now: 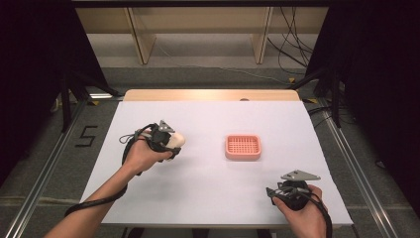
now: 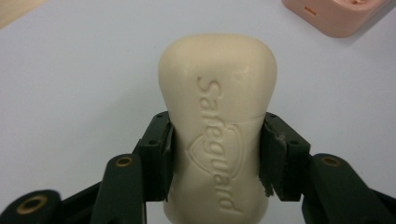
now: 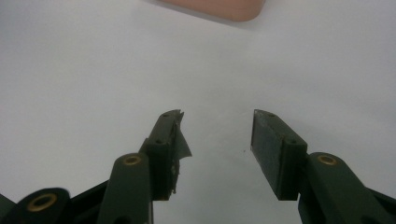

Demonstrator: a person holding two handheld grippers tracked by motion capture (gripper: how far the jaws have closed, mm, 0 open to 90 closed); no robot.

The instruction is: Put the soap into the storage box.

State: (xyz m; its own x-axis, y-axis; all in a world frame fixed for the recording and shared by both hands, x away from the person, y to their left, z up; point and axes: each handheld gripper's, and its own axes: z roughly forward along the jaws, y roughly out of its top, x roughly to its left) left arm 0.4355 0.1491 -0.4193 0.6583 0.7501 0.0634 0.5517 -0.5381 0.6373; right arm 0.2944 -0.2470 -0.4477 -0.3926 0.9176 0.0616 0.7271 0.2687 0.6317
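A cream bar of soap [image 2: 217, 121] with raised lettering sits between the jaws of my left gripper [image 2: 217, 140], which is shut on it. From above, that gripper [image 1: 174, 144] and the soap [image 1: 177, 141] are at the table's left, to the left of a pink soap dish [image 1: 242, 147] with a slotted floor. The dish's corner [image 2: 336, 14] shows at the upper right of the left gripper view. My right gripper [image 1: 271, 193] rests near the front right edge of the table. Its jaws [image 3: 217, 126] stand open over bare white surface, with the dish's edge [image 3: 219, 7] farther ahead.
The white table sheet [image 1: 208, 178] ends in a strip of bare wood [image 1: 208, 94] at the far side. Beyond it stand wooden shelf legs [image 1: 141, 42] and loose cables [image 1: 292, 44] on the floor. Metal rails [image 1: 44, 173] run along both sides of the table.
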